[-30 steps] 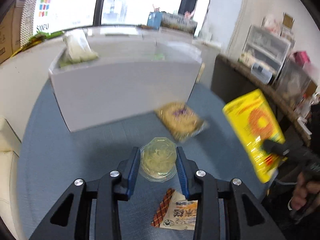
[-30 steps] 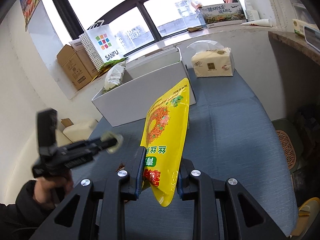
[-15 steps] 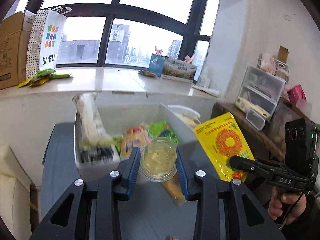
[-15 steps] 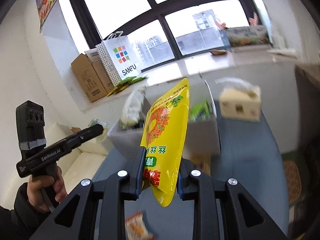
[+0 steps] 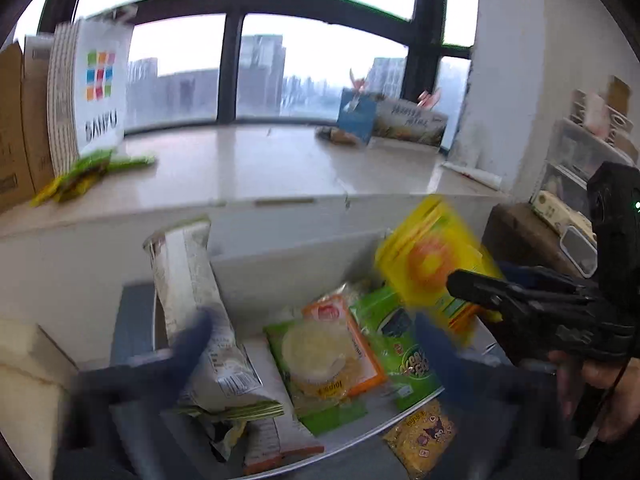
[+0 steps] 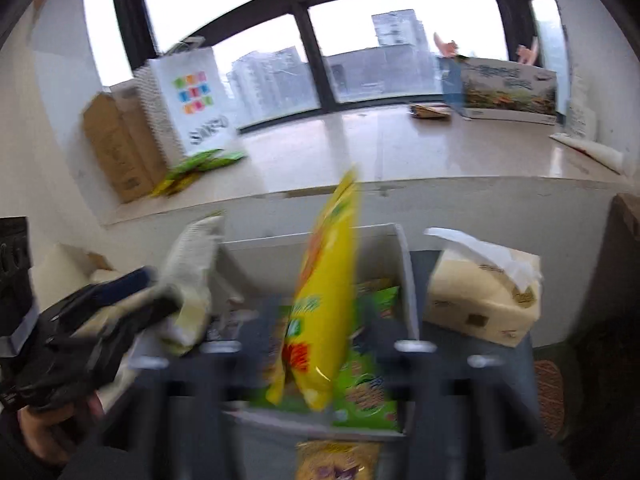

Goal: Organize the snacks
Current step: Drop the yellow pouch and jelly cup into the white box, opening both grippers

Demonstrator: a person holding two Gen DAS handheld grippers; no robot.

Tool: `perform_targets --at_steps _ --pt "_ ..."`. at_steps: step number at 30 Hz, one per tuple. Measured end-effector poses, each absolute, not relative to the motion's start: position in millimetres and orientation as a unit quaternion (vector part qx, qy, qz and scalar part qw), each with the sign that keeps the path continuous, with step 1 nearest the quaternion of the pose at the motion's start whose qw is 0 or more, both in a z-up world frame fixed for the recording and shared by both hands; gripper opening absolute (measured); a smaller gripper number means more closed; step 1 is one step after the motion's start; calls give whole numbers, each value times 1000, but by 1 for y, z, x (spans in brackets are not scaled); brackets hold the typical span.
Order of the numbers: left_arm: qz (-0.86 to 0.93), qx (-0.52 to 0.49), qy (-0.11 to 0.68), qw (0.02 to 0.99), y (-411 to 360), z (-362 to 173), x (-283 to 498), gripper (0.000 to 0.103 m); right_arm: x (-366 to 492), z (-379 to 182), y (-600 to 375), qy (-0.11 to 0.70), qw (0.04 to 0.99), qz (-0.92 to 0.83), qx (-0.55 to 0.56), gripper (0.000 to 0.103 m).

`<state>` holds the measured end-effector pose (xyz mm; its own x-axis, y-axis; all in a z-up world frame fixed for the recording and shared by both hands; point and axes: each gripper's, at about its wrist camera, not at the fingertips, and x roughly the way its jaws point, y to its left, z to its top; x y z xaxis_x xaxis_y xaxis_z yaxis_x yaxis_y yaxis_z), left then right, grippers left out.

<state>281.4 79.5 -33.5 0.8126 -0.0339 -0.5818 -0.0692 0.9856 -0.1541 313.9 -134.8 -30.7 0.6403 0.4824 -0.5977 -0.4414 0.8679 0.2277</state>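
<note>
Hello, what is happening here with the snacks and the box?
A person is sorting snacks into a white box with a gripper in each hand. Both have just been opening. The right gripper has let go of the yellow bag, which stands loose between its fingers over the box. The left gripper has nothing between its fingers; a round cup lies among the packets in the box. One yellow packet lies outside on the table.

Both grippers' jaws motion-smeared; yellow bag [image 6: 328, 300] streaked; lettering on snack packets [image 5: 336, 356] unreadable
</note>
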Motion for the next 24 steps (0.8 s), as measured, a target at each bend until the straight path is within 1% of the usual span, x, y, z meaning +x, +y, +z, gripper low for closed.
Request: perform_targets --at_steps 4,12,19,24 --pt "18 -94 295 951 90 -37 273 103 312 -34 -145 320 914 245 49 103" --pt "23 -93 293 951 92 -30 255 103 294 -27 -142 306 919 247 8 103" --pt "-11 -79 287 955 70 -26 203 103 238 -16 -144 259 925 277 -18 103" --pt "-33 -68 290 954 49 -31 155 103 197 -23 -157 264 917 299 -2 103"
